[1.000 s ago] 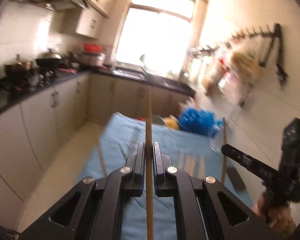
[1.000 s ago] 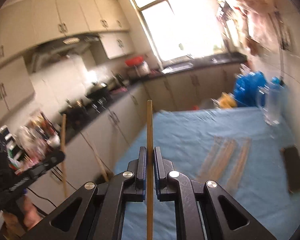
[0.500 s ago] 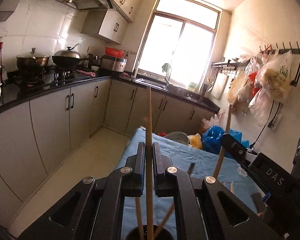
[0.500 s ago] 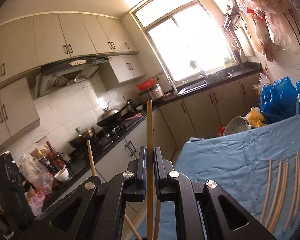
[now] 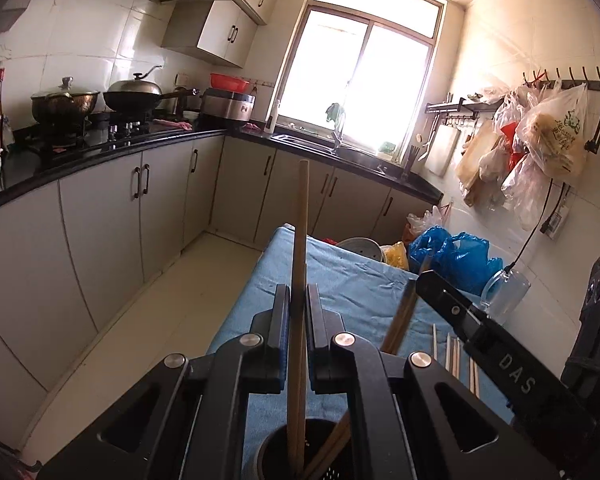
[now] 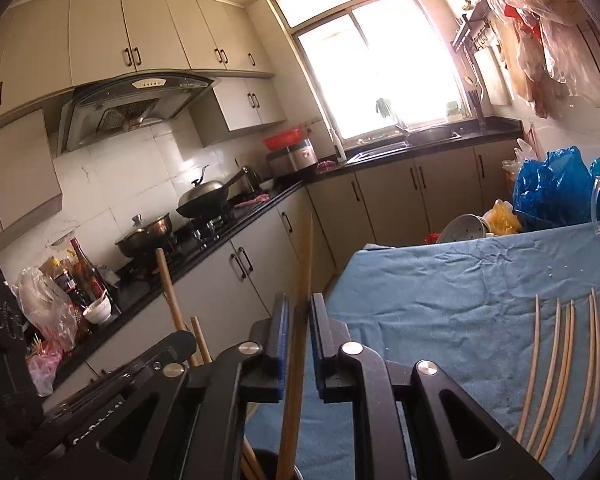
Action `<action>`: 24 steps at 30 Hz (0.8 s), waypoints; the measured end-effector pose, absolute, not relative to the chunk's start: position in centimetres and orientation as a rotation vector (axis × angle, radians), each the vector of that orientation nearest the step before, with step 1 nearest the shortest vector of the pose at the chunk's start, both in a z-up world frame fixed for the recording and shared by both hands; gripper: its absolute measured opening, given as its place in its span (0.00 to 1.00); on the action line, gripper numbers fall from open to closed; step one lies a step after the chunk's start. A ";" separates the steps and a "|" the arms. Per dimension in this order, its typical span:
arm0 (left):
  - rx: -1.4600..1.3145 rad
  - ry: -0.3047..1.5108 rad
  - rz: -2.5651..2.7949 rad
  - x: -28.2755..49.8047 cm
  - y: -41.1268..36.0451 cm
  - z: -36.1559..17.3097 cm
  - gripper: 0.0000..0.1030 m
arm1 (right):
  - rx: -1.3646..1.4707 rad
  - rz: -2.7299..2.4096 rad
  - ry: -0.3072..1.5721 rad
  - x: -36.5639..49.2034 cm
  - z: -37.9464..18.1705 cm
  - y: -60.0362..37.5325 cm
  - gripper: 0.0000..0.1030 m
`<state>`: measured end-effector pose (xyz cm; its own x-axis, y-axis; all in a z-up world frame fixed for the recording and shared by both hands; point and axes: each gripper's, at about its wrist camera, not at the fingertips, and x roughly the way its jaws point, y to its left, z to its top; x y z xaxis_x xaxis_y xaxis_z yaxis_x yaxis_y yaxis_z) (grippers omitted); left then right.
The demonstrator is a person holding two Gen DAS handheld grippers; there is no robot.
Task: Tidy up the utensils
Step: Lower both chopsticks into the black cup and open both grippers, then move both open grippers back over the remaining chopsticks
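Left tool (image 5: pixel 298 312) loosely brackets an upright chopstick (image 5: pixel 300 264) above the dark holder (image 5: pixel 276 456) — right tool (image 6: pixel 299 320) likewise; only its view shows loose chopsticks (image 6: pixel 560 368) rightward on the desk (image 6: pixel 440 292).

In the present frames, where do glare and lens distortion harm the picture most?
Left wrist view: the window is overexposed, and the cabinets bow with fisheye curvature. Right wrist view: the window glares too, and the loose chopsticks look curved.

Wooden chopsticks (image 5: pixel 298 320) upright in dark holder (image 5: pixel 276 454)
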<state>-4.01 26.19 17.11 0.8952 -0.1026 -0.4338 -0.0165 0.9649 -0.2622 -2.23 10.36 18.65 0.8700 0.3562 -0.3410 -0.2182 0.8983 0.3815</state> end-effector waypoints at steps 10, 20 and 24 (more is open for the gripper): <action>-0.241 0.427 -0.016 -8.9 24.9 20.0 0.25 | 0.360 0.253 0.395 -5.9 20.8 5.9 0.46; -0.177 0.483 -0.155 -12.3 17.7 19.5 0.41 | 0.365 0.047 0.528 -11.0 16.5 -5.8 0.51; -0.140 0.555 -0.221 -11.8 13.9 17.6 0.41 | 0.335 -0.068 0.650 -12.7 12.8 -11.7 0.51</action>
